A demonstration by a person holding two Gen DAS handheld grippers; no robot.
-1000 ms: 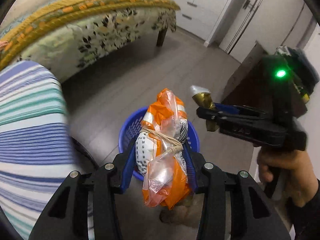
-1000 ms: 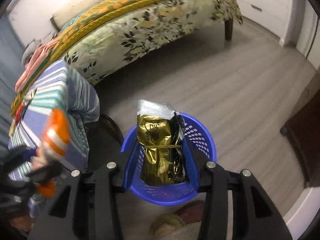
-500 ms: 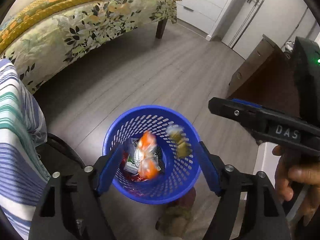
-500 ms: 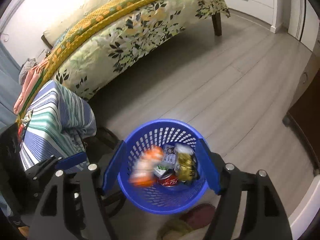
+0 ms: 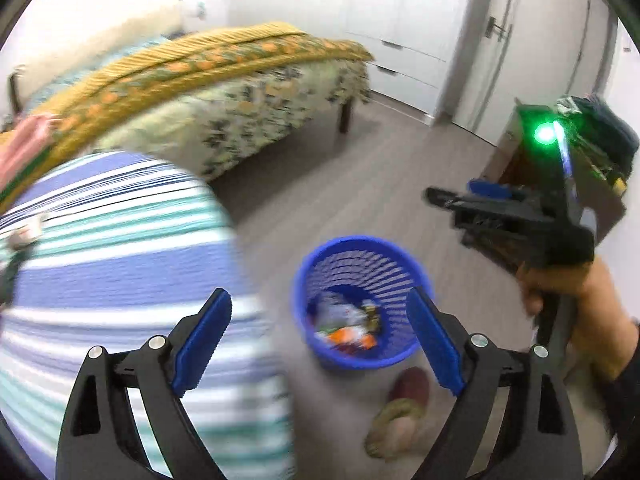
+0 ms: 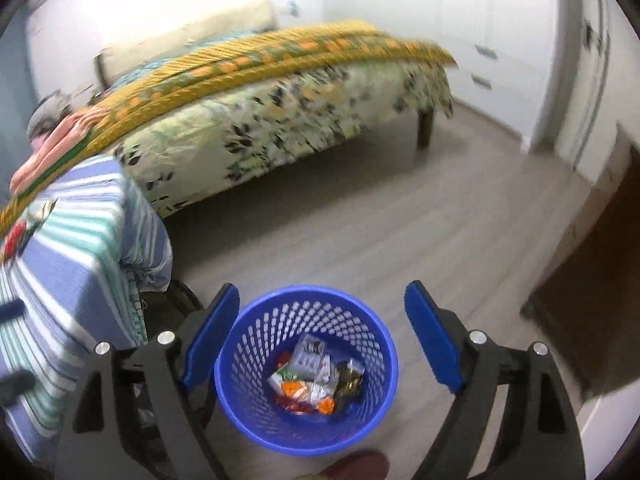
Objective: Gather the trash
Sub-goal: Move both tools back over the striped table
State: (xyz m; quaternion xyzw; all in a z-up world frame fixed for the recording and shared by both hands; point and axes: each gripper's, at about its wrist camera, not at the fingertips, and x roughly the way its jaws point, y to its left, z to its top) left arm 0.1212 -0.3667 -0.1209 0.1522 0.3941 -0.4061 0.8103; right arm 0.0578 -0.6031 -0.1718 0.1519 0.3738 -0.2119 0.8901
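Observation:
A blue mesh bin stands on the grey floor, with several wrappers inside: an orange-and-white packet and a gold packet among them. In the left wrist view the blue mesh bin sits low and right of centre. My left gripper hangs above it, jaws opening wide, nothing between them. My right gripper is over the bin, its jaws also opening and empty. Seen from the left wrist, the right gripper sits at the right, with a hand holding it.
A striped blue, white and teal cloth covers a table at the left. A bed with a floral sheet and yellow blanket fills the back. A dark wooden cabinet stands at the right. Slippers lie beside the bin.
Both grippers opened and let go: the orange packet and the gold packet fell into the bin. Both grippers then rose, and the left one swung left toward the striped cloth.

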